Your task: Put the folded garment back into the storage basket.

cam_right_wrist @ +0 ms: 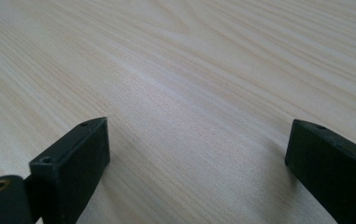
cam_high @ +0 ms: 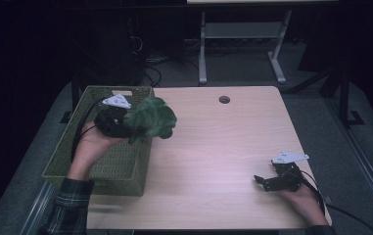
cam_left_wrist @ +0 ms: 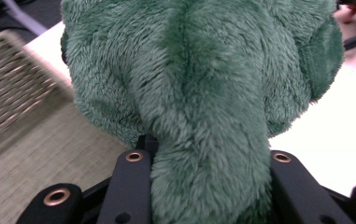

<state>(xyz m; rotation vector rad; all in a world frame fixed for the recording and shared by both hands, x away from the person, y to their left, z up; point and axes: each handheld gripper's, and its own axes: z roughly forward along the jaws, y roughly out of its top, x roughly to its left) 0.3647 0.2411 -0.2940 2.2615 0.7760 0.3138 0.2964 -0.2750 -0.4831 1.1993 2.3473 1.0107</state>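
Observation:
A fuzzy dark green plush toy [cam_high: 152, 117] hangs in the air over the right rim of the woven green basket [cam_high: 64, 159]. My left gripper [cam_high: 128, 128] is shut on it, held by a hand above the basket. In the left gripper view the plush toy [cam_left_wrist: 203, 93] is clamped between the two black jaws, with the basket's weave [cam_left_wrist: 21, 140] below at the left. My right gripper [cam_high: 261, 181] rests low at the table's front right, open, with its jaws pointing left. In the right gripper view its fingertips [cam_right_wrist: 80, 149] stand wide apart over bare wood.
The light wooden table [cam_high: 223, 147] has a round cable hole [cam_high: 224, 99] near its far edge. The basket sits at the table's left end, overhanging the side. Behind the table stand a white desk frame [cam_high: 243, 49] and dark cables on the floor.

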